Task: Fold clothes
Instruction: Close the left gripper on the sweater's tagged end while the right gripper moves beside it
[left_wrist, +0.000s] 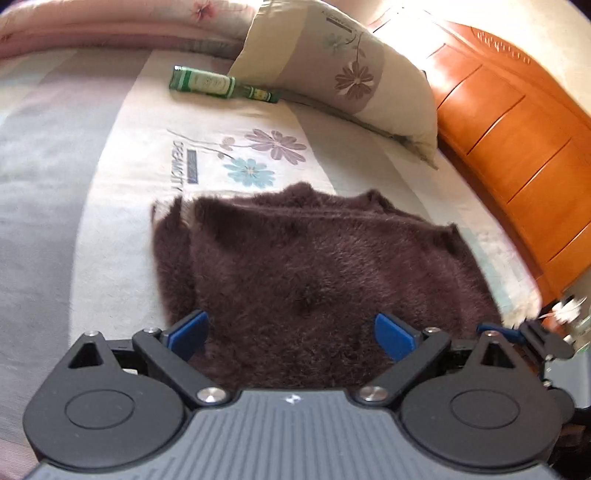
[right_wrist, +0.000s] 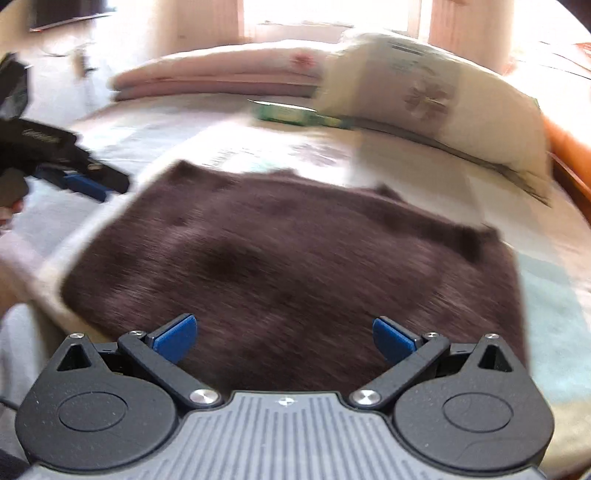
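Now the fuzzy dark-brown knitted garment (left_wrist: 314, 280) lies as a compact rectangle on the floral bedsheet (left_wrist: 122, 206), left claw (left_wrist: 291, 334) and right claw (right_wrist: 284, 338) both spread apart, gripping nothing — either mid-fold or done.

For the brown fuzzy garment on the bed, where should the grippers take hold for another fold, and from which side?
Grip the brown garment at its near edge corners, coming in low from the near side. It lies flat, already folded into a rough rectangle, with both open grippers over that edge.

The bed (left_wrist: 110, 206) wears a pale flower-printed sheet. A folded dark brown fuzzy garment (left_wrist: 314, 280) lies flat at its centre. At twelve o'clock a green bottle (left_wrist: 221, 84) lies on its side, touching a floral pillow (left_wrist: 343, 70) toward one o'clock; folded pink bedding (left_wrist: 110, 26) sits at eleven.
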